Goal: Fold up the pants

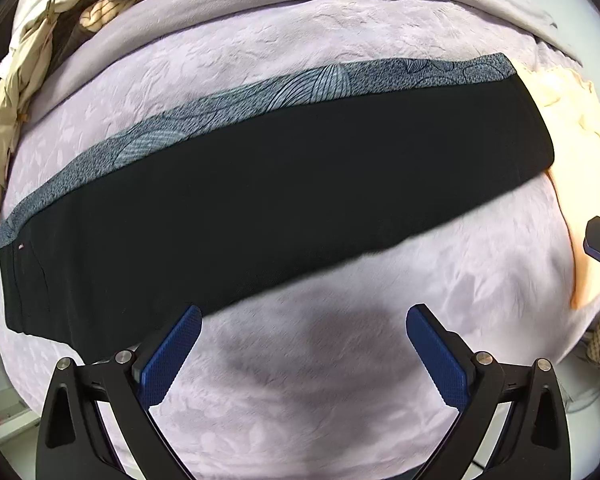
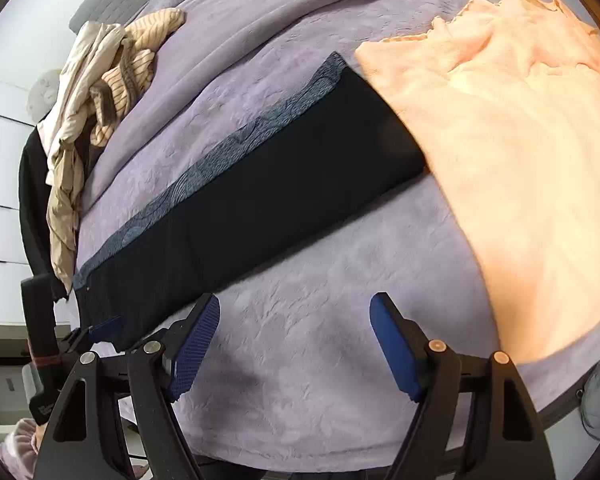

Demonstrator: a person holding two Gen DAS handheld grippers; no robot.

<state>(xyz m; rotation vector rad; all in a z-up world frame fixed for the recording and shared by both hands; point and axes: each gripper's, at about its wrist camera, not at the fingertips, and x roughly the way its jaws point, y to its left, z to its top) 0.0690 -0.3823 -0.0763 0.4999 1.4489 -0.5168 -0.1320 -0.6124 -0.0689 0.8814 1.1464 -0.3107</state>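
Observation:
The black pants (image 1: 268,196) with a grey patterned side stripe (image 1: 312,88) lie flat in a long band across the lilac bed cover (image 1: 340,320), legs laid together. My left gripper (image 1: 303,344) is open and empty, hovering just in front of the pants' near edge toward their left end. The pants also show in the right wrist view (image 2: 268,200), running from lower left to upper right. My right gripper (image 2: 294,344) is open and empty above the cover, in front of the pants. Part of the left gripper (image 2: 100,326) shows at that view's left.
A peach blanket (image 2: 512,168) lies at the pants' right end and reaches the bed's right edge; it also shows in the left wrist view (image 1: 580,184). A pile of beige and striped clothes (image 2: 100,92) sits at the far left of the bed (image 1: 40,60).

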